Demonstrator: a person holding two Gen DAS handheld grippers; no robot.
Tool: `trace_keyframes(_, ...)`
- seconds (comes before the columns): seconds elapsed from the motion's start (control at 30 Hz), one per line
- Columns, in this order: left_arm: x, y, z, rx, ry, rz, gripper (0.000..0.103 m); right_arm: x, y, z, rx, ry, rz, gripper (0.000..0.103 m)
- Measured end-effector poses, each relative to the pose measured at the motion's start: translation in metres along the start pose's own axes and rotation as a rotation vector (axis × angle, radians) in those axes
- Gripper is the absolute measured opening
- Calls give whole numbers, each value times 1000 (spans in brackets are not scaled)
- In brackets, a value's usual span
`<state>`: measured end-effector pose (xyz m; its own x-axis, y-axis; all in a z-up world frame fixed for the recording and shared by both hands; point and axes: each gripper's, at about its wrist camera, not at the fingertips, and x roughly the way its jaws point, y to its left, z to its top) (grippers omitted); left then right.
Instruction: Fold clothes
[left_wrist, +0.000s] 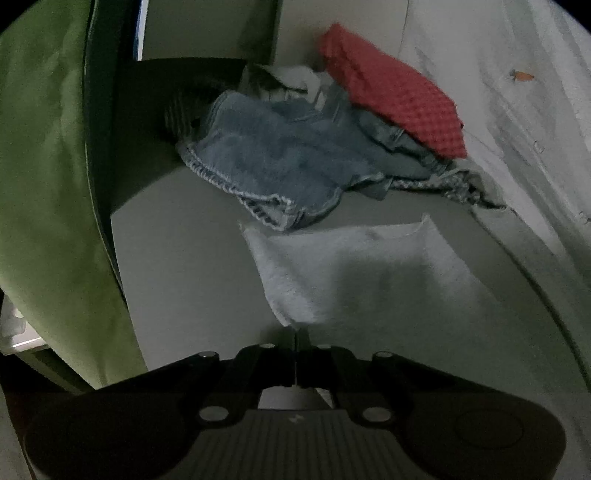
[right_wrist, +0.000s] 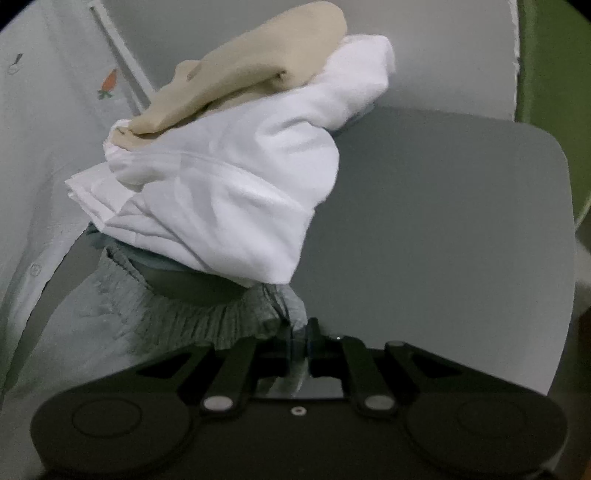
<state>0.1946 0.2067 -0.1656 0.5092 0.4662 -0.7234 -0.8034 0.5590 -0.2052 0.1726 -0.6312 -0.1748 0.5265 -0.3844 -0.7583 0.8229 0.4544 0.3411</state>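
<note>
On the grey counter (right_wrist: 443, 221) we pinch the pale grey garment (left_wrist: 351, 273) with both tongs, left (left_wrist: 296, 334) at its corner, right (right_wrist: 299, 338) at its waistband, and should lift evenly.

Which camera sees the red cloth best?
The left wrist view. The red cloth lies there in plain sight, on top of the jeans at the far side of the table. The right wrist view shows none of it, only white and beige clothes and a grey garment.
</note>
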Motion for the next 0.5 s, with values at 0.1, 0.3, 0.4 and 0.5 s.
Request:
trace_keyframes(0.1,-15,4,4,-6,-18,-11,1,-5,-10,4,62,1,21,8)
trace_keyframes(0.3,2,10,-8,24,86,52,7,3,7,-8,-97,16,-74,31)
trace_keyframes(0.4,-2,5,3,6,63,38,11,-11,27,-13,-220,-31,-122,45)
trace_keyframes(0.5,-9,-4,19,-2,8,20,24,-27,45,-19,-308,-85,-118,49)
